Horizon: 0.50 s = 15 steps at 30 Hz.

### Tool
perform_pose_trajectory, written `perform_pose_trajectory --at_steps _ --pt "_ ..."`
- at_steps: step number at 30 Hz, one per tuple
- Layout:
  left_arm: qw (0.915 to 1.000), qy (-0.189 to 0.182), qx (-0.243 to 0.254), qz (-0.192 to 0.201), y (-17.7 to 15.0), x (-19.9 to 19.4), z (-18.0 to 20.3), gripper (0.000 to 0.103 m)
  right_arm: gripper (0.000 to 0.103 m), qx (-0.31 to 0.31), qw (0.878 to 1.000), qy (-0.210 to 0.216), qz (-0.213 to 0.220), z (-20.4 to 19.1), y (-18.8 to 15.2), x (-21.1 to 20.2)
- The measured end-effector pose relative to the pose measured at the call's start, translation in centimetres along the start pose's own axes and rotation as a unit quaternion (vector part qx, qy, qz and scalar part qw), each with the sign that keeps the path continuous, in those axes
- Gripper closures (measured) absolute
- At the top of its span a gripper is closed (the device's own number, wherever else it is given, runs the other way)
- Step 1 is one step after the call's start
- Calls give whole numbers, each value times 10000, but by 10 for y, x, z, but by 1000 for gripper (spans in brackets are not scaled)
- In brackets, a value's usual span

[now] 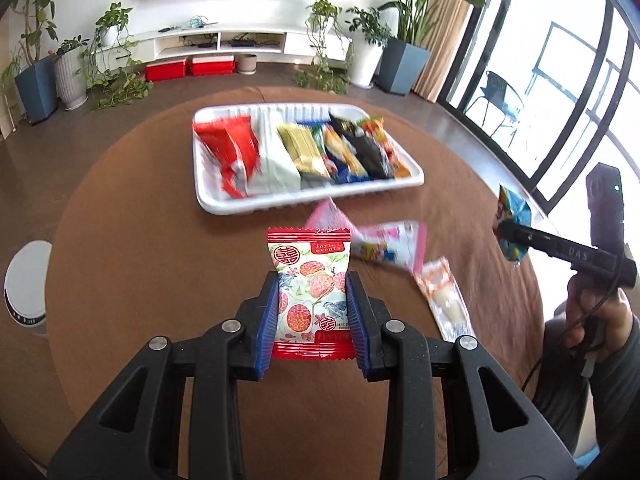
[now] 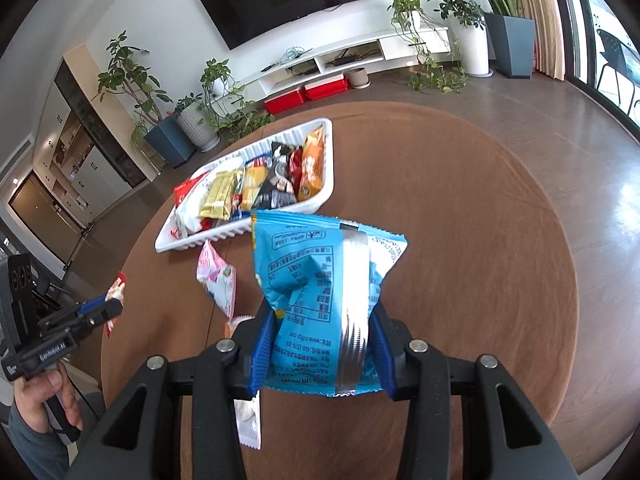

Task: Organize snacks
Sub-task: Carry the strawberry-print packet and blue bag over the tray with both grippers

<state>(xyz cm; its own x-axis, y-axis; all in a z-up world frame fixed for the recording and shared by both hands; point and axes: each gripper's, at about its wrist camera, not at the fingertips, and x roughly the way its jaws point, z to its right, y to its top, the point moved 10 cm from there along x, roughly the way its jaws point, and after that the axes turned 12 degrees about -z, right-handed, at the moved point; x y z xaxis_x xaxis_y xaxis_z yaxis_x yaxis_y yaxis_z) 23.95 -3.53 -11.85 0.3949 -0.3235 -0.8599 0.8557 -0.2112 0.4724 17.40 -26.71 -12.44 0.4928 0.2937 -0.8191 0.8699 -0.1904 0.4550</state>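
My left gripper is shut on a red and white lychee snack packet, held above the round brown table. My right gripper is shut on a blue snack bag, also held above the table; it shows at the right of the left wrist view. A white tray holds several snack packets in a row and also shows in the right wrist view. A pink packet and an orange-white packet lie loose on the table in front of the tray.
The table edge curves close on the left and right. Beyond it are potted plants, a white TV shelf, red boxes and glass doors. A white round appliance stands on the floor at left.
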Motion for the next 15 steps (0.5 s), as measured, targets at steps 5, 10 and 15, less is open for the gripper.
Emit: perform_pose_trajectory --at_steps 5,10,15 --pt "9997 -3 -14 230 44 -12 -12 73 57 -236 9995 -72 179 -14 39 -14" --pt "9994 25 66 345 102 -9 -16 73 57 -665 9973 -124 295 -44 90 -16" --pt "9995 72 193 227 149 17 -10 73 57 -828 9965 -62 19 -68 135 17"
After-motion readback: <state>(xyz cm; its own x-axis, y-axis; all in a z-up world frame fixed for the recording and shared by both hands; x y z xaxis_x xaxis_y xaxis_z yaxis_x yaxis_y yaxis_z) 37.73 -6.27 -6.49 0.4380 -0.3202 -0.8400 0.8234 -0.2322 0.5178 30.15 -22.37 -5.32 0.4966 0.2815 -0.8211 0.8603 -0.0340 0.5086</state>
